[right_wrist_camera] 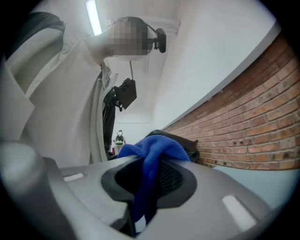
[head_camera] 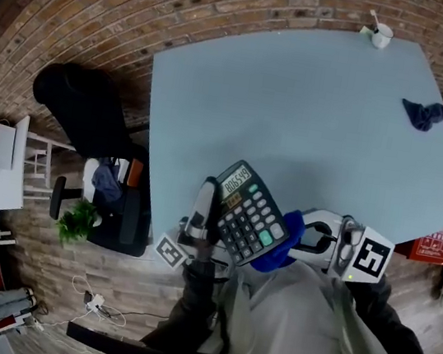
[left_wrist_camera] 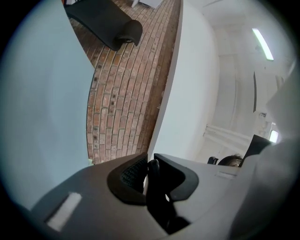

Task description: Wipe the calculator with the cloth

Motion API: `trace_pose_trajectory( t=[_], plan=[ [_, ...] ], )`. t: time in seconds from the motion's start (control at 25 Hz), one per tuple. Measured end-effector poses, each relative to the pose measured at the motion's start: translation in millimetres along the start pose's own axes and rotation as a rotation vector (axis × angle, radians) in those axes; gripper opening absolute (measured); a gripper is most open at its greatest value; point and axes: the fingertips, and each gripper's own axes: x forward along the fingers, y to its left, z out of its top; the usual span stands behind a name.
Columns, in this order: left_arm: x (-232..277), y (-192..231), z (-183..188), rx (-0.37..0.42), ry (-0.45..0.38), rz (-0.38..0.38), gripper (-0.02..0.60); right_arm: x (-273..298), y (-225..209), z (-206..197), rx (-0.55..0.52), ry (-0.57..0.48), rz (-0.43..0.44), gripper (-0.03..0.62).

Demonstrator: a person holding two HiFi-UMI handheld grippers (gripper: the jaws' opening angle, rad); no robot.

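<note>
One dark grey calculator [head_camera: 249, 214], display digits too small to read, held at the pale blue table's [head_camera: 300, 101] near edge; left gripper [left_wrist_camera: 148, 171] clamps its side. One bright blue cloth [right_wrist_camera: 157, 145], pinched in right gripper [right_wrist_camera: 149, 176], touches the calculator. On the table: one dark blue rag [head_camera: 423, 115], one white cup [head_camera: 381, 36].
</note>
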Motion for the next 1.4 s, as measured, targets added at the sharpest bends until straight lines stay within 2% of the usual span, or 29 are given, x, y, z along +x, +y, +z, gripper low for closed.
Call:
trace_pose_trajectory(
  t=[0.12, 0.2, 0.36, 0.48, 0.56, 0.64, 0.76, 0.84, 0.92, 1.04, 1.08, 1.12, 1.2, 1.32, 1.36, 1.4],
  plan=[
    [5, -7, -19, -0.023, 0.051, -0.039, 0.048, -13, -41, 15, 0.041, -0.110, -0.157, 0.074],
    [7, -8, -26, -0.024, 0.062, -0.044, 0.048, -19, -60, 26, 0.046, -0.165, -0.213, 0.074],
    [1, -5, -12, -0.006, 0.020, -0.021, 0.048, -31, -57, 47, 0.038, -0.227, -0.165, 0.074],
    [-4, 0, 1, 0.092, 0.023, 0.039, 0.048, -51, -49, 66, 0.037, -0.280, -0.141, 0.074],
    [-4, 5, 2, 0.177, 0.056, 0.088, 0.048, -43, -37, 73, -0.038, -0.201, -0.125, 0.072],
    [-3, 7, -4, 0.227, 0.095, 0.112, 0.048, -14, -20, 63, -0.177, 0.004, -0.092, 0.074],
    [-1, 11, -25, 0.255, 0.161, 0.124, 0.051, 24, -5, 21, -0.410, 0.368, -0.081, 0.074],
    [-5, 17, -37, 0.306, 0.214, 0.159, 0.052, 34, -7, -2, -0.491, 0.500, -0.086, 0.074],
    [-8, 21, -40, 0.351, 0.239, 0.190, 0.055, 34, -20, -8, -0.467, 0.500, -0.111, 0.074],
    [-12, 23, -36, 0.344, 0.218, 0.203, 0.057, 26, -64, -2, -0.414, 0.442, -0.294, 0.074],
    [-12, 25, -34, 0.344, 0.212, 0.214, 0.057, 25, -73, -3, -0.405, 0.439, -0.342, 0.074],
    [-13, 26, -32, 0.343, 0.205, 0.225, 0.057, 28, -75, -4, -0.397, 0.443, -0.352, 0.074],
    [-14, 30, -27, 0.329, 0.187, 0.239, 0.057, 43, -55, -9, -0.389, 0.457, -0.276, 0.074],
    [-20, 39, -21, 0.362, 0.198, 0.273, 0.055, 62, -5, -20, -0.420, 0.464, -0.058, 0.074],
    [-22, 41, -20, 0.384, 0.212, 0.284, 0.055, 62, 3, -24, -0.412, 0.464, -0.017, 0.074],
    [-24, 45, -21, 0.398, 0.225, 0.292, 0.057, 60, 3, -29, -0.386, 0.457, -0.012, 0.074]
  ],
)
